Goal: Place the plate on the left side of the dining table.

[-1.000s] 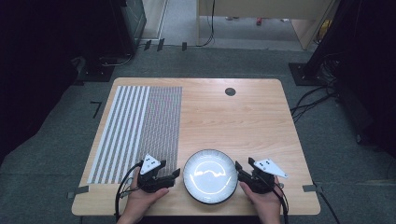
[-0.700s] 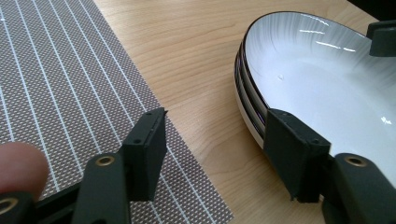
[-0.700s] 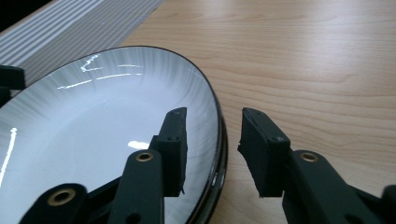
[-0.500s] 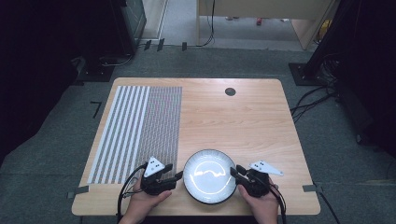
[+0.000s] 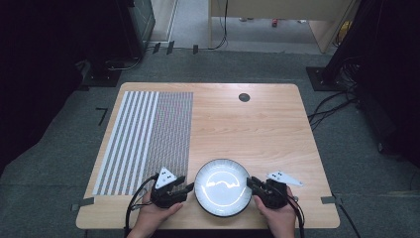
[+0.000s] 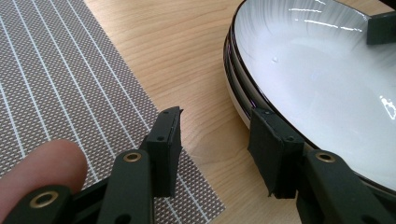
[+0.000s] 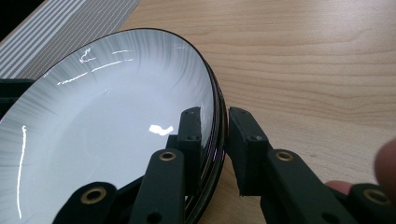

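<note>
Straddling the plate's [image 7: 107,126] rim, the right gripper [image 7: 214,122] has been closing, seemingly gripping it.

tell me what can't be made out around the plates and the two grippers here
- Number of stacked plates: left gripper view shows layered rims, count unclear.
- Right gripper: whether its pads press the rim; the gap is too narrow to judge.
- Left gripper: its right jaw's contact with the rim, hidden by the jaw itself.
- Table under the plates: covered.
</note>
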A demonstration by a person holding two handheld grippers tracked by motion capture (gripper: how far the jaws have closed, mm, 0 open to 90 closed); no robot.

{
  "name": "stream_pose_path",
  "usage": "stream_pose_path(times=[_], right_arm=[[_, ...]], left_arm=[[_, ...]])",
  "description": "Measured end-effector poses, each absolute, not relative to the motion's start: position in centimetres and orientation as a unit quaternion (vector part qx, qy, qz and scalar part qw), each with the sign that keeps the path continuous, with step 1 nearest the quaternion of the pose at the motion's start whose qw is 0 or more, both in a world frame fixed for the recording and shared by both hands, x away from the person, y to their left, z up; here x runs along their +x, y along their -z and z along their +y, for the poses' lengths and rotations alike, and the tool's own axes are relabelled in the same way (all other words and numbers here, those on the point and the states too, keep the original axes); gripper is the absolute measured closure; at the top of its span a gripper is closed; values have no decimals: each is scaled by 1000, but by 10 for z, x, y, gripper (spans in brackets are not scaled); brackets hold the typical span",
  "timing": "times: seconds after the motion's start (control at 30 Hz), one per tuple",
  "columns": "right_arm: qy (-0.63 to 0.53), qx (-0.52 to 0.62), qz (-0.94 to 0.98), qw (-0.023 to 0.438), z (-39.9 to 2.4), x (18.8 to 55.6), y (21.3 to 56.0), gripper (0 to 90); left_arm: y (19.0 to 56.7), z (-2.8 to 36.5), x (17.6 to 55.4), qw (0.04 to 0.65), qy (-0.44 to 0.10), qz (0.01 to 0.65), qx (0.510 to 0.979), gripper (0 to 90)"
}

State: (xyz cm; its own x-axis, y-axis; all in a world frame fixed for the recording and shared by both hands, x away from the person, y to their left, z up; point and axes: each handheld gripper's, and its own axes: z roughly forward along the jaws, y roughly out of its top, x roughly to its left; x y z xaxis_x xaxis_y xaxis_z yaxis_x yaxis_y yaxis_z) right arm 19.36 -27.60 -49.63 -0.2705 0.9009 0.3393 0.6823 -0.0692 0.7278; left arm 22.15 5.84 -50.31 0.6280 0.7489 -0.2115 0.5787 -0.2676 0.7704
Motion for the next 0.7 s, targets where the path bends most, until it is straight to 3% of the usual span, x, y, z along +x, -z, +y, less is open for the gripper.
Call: stream_pose_path(times=[0.4,0.7], right_arm=[[-441,593,662,127,-276,191,495,794],[-425,598,662,152,-269,190,494,823]], left_arm=[[503,58,221,433,-101,419,792,543],[504,57,220,432,-106,420,791,549]])
